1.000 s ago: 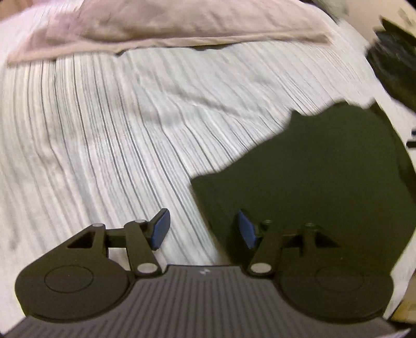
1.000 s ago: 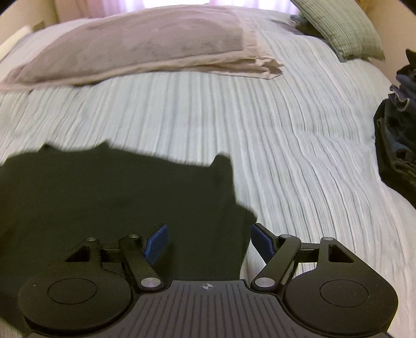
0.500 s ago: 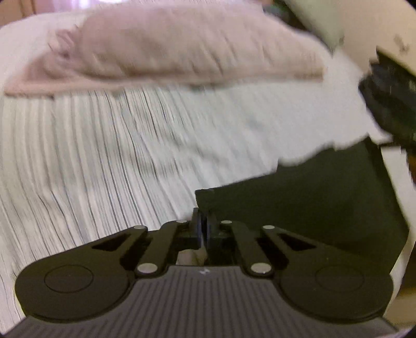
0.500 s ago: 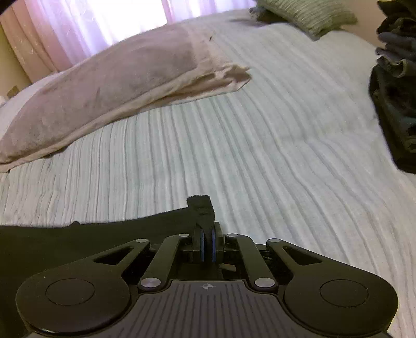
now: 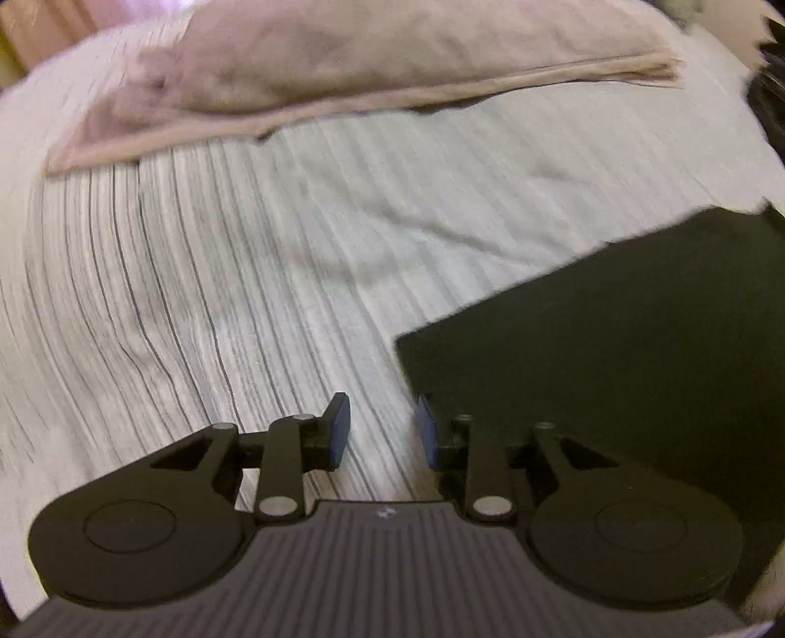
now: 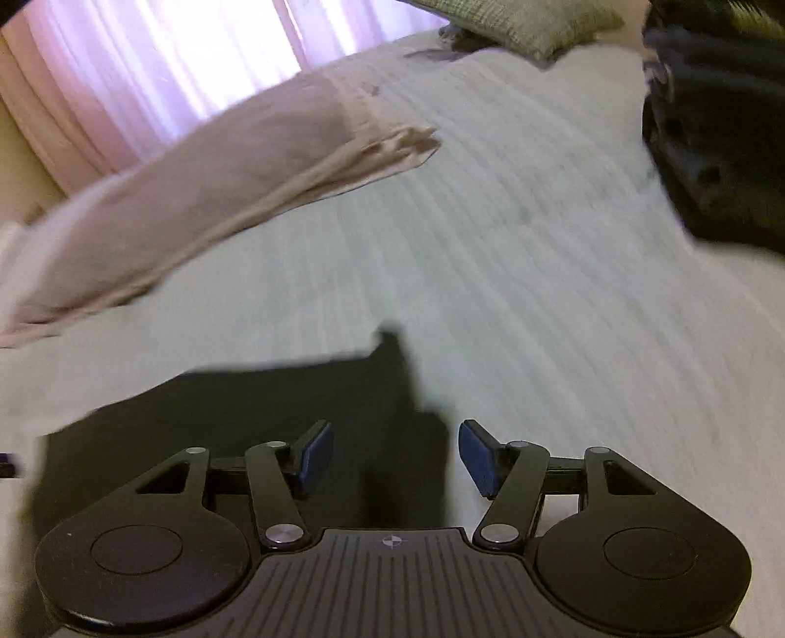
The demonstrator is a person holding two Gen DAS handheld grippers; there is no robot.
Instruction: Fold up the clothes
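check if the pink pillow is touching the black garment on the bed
Apart. The left wrist view shows a broad band of striped bedspread between the pink pillow and the black garment; the right wrist view shows the same gap.

Your left gripper (image 5: pixel 382 432) and right gripper (image 6: pixel 395 459) are matt black plastic with ribbed grey housings, small shiny metal pivot pins and blue rubbery-looking pads (image 6: pixel 475 457) on the fingers. The dark garment (image 5: pixel 613 353) you are working on is matt, smooth-lying cloth with no sheen. Under it, the bedspread (image 5: pixel 235 275) is pale woven cloth, finely ribbed with thin dark stripes. The pillow (image 5: pixel 343 59) wears soft, slightly crumpled pinkish-beige fabric. You also have a coarser-weave green cushion (image 6: pixel 520 24), sheer pale curtains (image 6: pixel 171 64) and a heap of dark cloth (image 6: pixel 711 147)
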